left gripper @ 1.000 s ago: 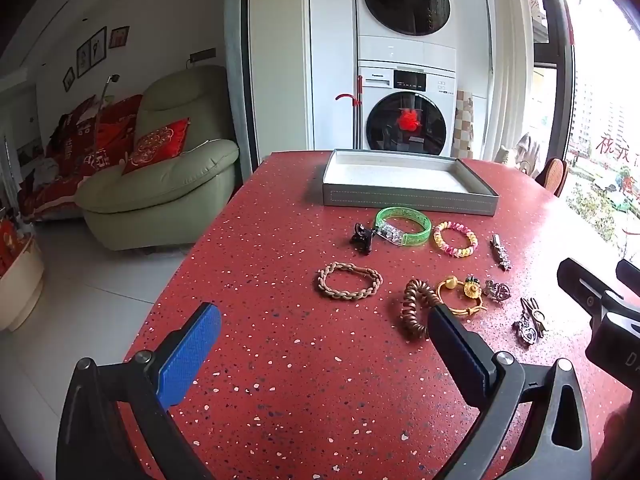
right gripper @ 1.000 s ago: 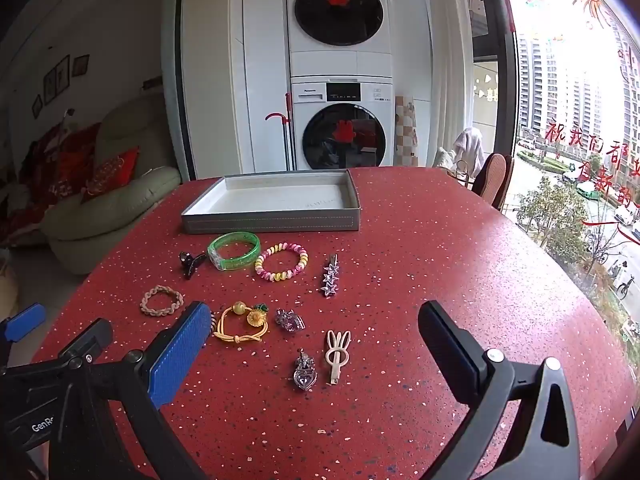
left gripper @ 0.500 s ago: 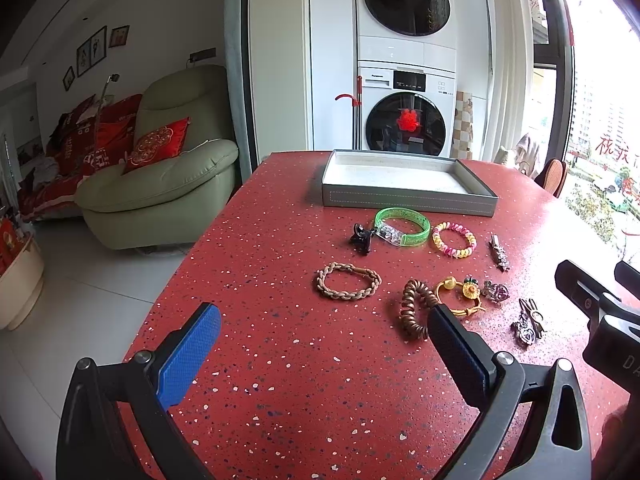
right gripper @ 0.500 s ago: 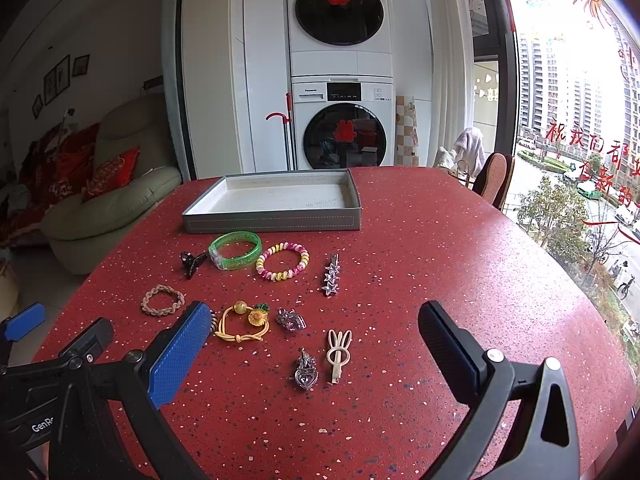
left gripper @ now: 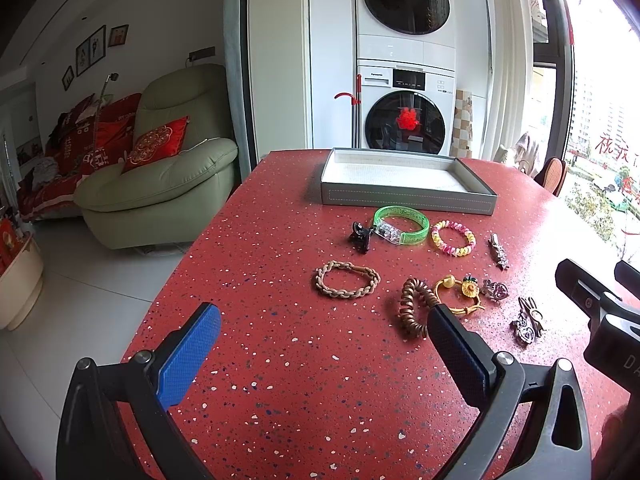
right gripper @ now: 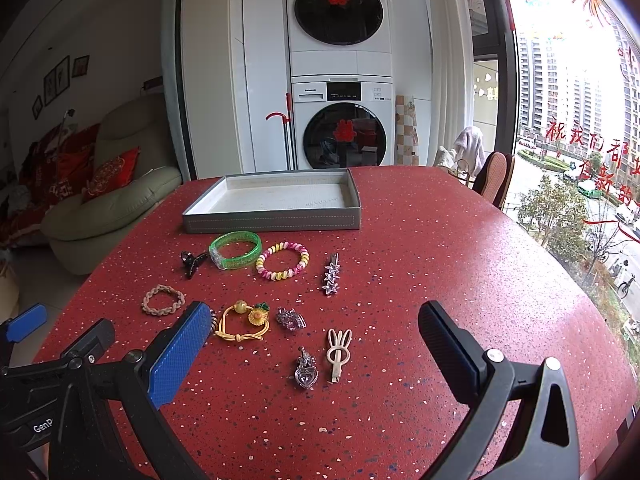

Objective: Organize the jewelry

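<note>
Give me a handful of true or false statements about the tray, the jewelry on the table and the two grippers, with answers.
1. The tray holds no jewelry. True.
2. The green bangle lies next to the black claw clip. True.
3. The left gripper grips the braided bracelet. False: its jaws are open and hold nothing; the bracelet lies on the table.
4. The star clip sits inside the tray. False: it lies on the table.
5. The right gripper is open. True.
</note>
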`<control>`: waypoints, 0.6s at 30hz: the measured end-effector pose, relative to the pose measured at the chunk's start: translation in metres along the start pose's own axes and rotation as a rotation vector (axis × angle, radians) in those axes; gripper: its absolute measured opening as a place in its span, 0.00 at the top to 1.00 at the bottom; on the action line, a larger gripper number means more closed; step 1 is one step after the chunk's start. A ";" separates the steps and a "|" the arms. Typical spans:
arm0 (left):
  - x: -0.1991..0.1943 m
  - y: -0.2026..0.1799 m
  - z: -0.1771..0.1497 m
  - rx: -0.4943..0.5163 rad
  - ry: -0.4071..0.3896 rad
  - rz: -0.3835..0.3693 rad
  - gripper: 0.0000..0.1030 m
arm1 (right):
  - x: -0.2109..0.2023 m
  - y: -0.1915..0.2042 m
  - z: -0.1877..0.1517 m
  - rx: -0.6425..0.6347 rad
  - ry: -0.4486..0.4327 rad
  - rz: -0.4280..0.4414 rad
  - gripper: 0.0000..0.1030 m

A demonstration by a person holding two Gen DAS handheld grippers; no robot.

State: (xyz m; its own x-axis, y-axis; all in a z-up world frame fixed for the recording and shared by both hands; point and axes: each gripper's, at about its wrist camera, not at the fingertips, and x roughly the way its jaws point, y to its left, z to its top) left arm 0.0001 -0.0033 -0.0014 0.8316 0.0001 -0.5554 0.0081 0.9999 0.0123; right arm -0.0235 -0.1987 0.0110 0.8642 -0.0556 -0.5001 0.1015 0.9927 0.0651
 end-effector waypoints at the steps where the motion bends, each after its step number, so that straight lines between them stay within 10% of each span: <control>1: 0.000 0.000 0.000 0.000 0.000 0.000 0.00 | 0.000 0.000 0.000 0.000 0.000 0.000 0.00; 18: 0.001 -0.003 -0.003 0.008 0.013 -0.005 0.00 | 0.000 0.000 0.000 0.001 -0.001 0.001 0.00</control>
State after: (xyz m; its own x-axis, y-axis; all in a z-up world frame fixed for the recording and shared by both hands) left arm -0.0008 -0.0063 -0.0040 0.8244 -0.0046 -0.5660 0.0166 0.9997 0.0160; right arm -0.0235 -0.1985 0.0110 0.8646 -0.0551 -0.4993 0.1015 0.9926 0.0663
